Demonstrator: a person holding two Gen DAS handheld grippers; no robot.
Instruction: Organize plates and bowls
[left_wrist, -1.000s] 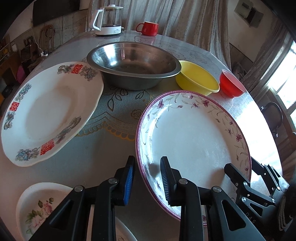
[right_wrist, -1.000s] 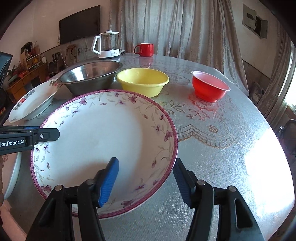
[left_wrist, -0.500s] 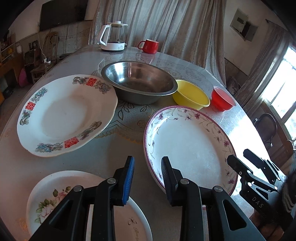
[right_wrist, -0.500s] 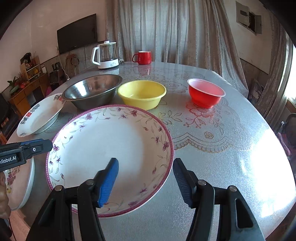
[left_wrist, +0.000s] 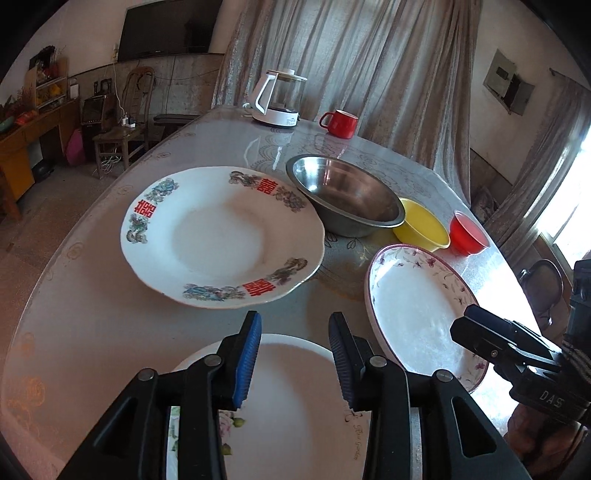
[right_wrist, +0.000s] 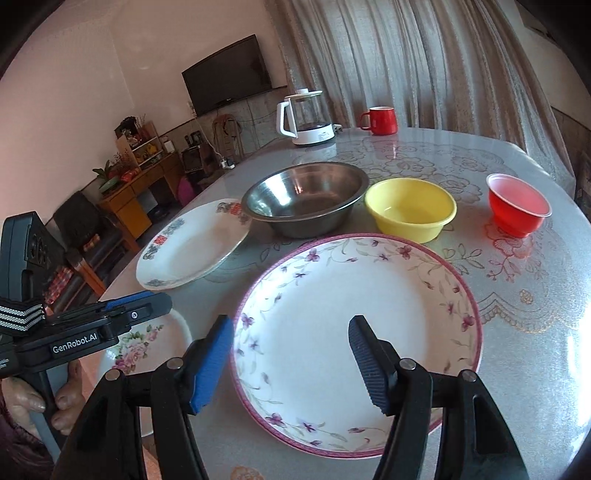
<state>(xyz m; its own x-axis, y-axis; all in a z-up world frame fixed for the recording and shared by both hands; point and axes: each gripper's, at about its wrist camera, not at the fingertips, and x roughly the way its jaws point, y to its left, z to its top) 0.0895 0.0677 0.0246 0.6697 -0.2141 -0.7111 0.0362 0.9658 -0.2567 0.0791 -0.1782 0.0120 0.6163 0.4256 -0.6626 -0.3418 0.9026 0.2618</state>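
From the left wrist view, the left gripper (left_wrist: 293, 325) hangs with its jaws apart and nothing between them, above the far rim of a white plate with pink flowers (left_wrist: 295, 398) at the near table edge. Beyond it lies a white plate with red characters (left_wrist: 221, 236), its far right rim touching or just beside a steel bowl (left_wrist: 347, 199); a yellow bowl (left_wrist: 421, 230) and a red bowl (left_wrist: 469, 234) follow to the right. A purple-rimmed floral plate (left_wrist: 421, 314) lies at right, the right gripper (left_wrist: 480, 332) over its near edge. From the right wrist view, the right gripper (right_wrist: 291, 339) is wide and empty, one finger left of the purple-rimmed floral plate (right_wrist: 354, 339), the other over its inside. The steel bowl (right_wrist: 306, 199), yellow bowl (right_wrist: 410, 208) and red bowl (right_wrist: 517, 205) stand in a row behind; a kettle (right_wrist: 306, 118) and red mug (right_wrist: 380, 120) stand farther back
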